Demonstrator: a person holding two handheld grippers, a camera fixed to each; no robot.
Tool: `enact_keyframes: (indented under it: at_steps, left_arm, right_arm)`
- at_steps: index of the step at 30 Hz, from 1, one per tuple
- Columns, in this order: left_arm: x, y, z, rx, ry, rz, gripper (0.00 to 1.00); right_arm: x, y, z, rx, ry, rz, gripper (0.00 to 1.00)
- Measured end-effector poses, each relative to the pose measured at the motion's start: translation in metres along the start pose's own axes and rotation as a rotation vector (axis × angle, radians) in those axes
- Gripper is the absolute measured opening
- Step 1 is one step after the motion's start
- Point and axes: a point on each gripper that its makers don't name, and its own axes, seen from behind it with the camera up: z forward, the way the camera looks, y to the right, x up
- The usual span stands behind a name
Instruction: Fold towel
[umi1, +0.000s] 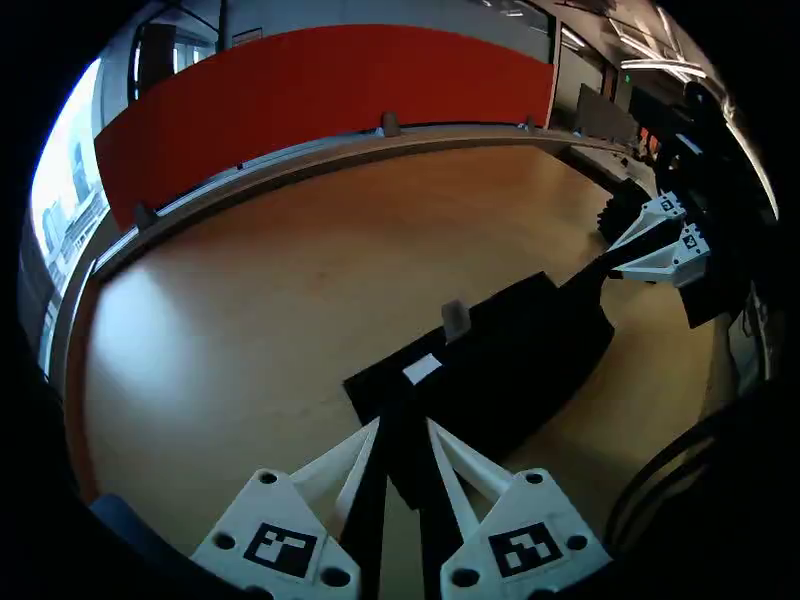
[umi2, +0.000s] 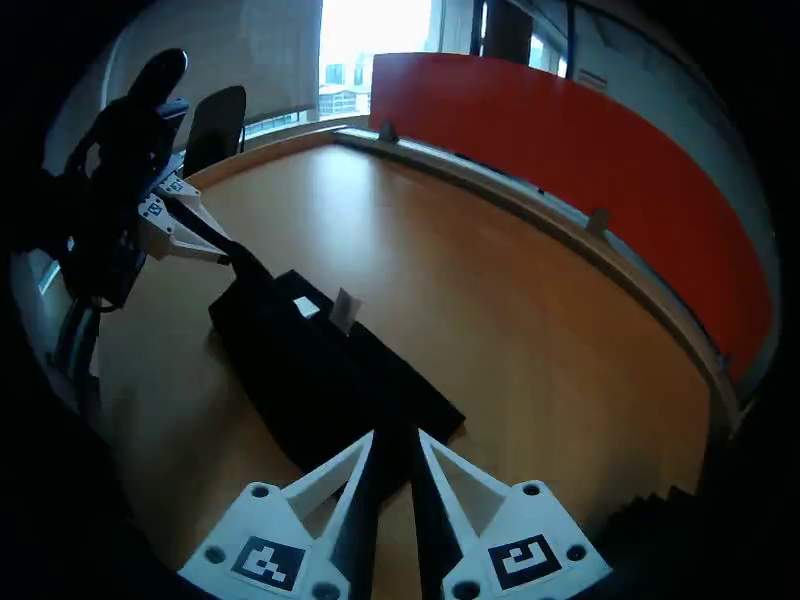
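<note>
1. On the wooden table (umi1: 300, 270), the black towel (umi1: 510, 350) lies pulled into a long, narrow band with a small white label (umi1: 421, 368) on its upper face.
2. And the left gripper (umi1: 403, 420) has its fingers squeezed almost together, pinching one end of the cloth.
3. At the other end, the right gripper (umi2: 397, 440) does the same, nipping the towel's corner.
4. Beyond the table's far edge stands a red partition (umi1: 320, 90).
</note>
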Motion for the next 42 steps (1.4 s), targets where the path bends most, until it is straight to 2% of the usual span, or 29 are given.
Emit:
enact_keyframes:
  at_steps: [8,14,24,27,32,38,42]
  left_arm:
    - [-0.001,-0.005,0.016,0.014,-0.013,-0.010,0.17]
    - [-0.011,-0.006,0.027,0.028,-0.037,-0.004,0.17]
    - [-0.016,-0.009,0.037,0.043,-0.053,-0.002,0.17]
    - [-0.017,-0.011,0.041,0.051,-0.058,0.002,0.20]
    - [-0.020,-0.017,0.049,0.076,-0.066,0.029,0.25]
    - [-0.022,-0.023,0.056,0.105,-0.075,0.057,0.37]
    - [-0.024,-0.028,0.058,0.119,-0.079,0.054,0.38]
  right_arm:
    - [-0.006,0.009,0.016,-0.008,-0.019,0.010,0.17]
    - [-0.011,0.011,0.025,-0.005,-0.032,0.020,0.17]
    - [-0.019,0.012,0.032,-0.010,-0.052,0.024,0.17]
    - [-0.021,0.013,0.035,-0.014,-0.056,0.031,0.17]
    - [-0.023,0.016,0.042,-0.029,-0.064,0.046,0.23]
    - [-0.026,0.022,0.049,-0.054,-0.066,0.054,0.31]
    - [-0.027,0.029,0.051,-0.074,-0.069,0.060,0.37]
